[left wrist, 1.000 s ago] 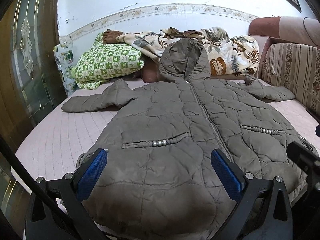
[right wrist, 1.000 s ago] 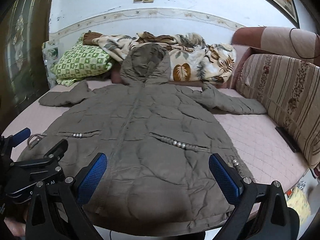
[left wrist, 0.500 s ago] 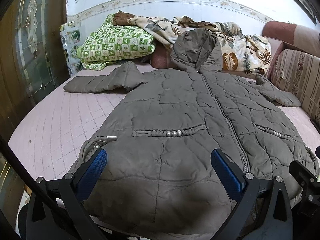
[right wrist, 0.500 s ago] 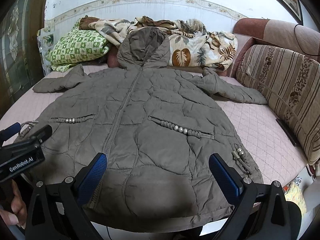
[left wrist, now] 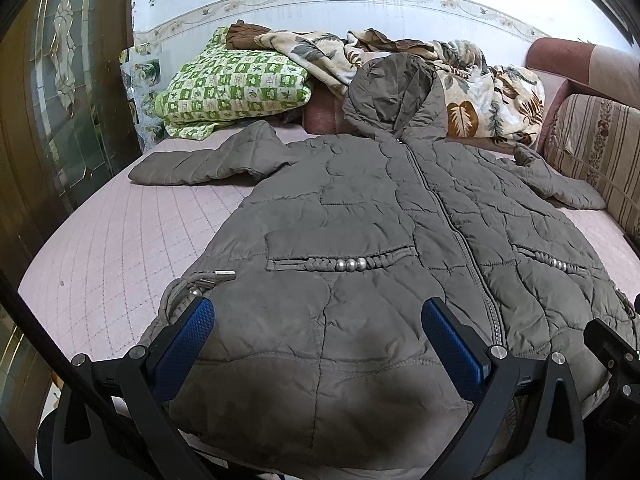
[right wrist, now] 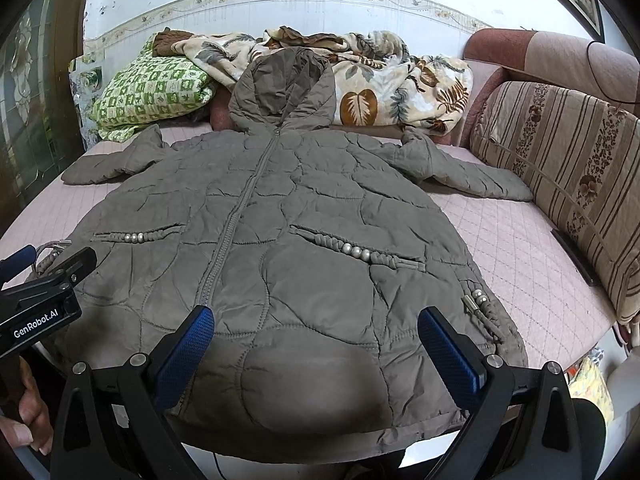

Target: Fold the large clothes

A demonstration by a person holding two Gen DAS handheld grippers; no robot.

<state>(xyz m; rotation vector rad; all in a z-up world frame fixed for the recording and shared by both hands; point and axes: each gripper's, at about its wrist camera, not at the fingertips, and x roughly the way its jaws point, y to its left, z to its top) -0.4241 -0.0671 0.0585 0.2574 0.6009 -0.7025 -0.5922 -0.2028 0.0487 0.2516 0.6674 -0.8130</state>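
Note:
A large olive-grey quilted hooded coat (left wrist: pixel 360 216) lies front-up and zipped on a pink quilted bed (left wrist: pixel 112 240), sleeves spread to both sides, hood towards the wall. It also shows in the right wrist view (right wrist: pixel 304 208). My left gripper (left wrist: pixel 316 320) is open and empty, hovering over the coat's hem on its left half. My right gripper (right wrist: pixel 314 328) is open and empty over the hem on the right half. The left gripper's body (right wrist: pixel 44 292) shows at the left edge of the right wrist view.
A green checked pillow (left wrist: pixel 236 80) and a leaf-print blanket (left wrist: pixel 472 84) lie at the bed's head against the wall. A striped sofa back (right wrist: pixel 568 168) borders the bed's right side. A glass-panelled door (left wrist: pixel 60 100) stands at left. A dark flat object (right wrist: pixel 572 256) lies by the sofa.
Both grippers have drawn back and risen a little, so more of the coat's hem and the bed's left side show. The coat has not moved.

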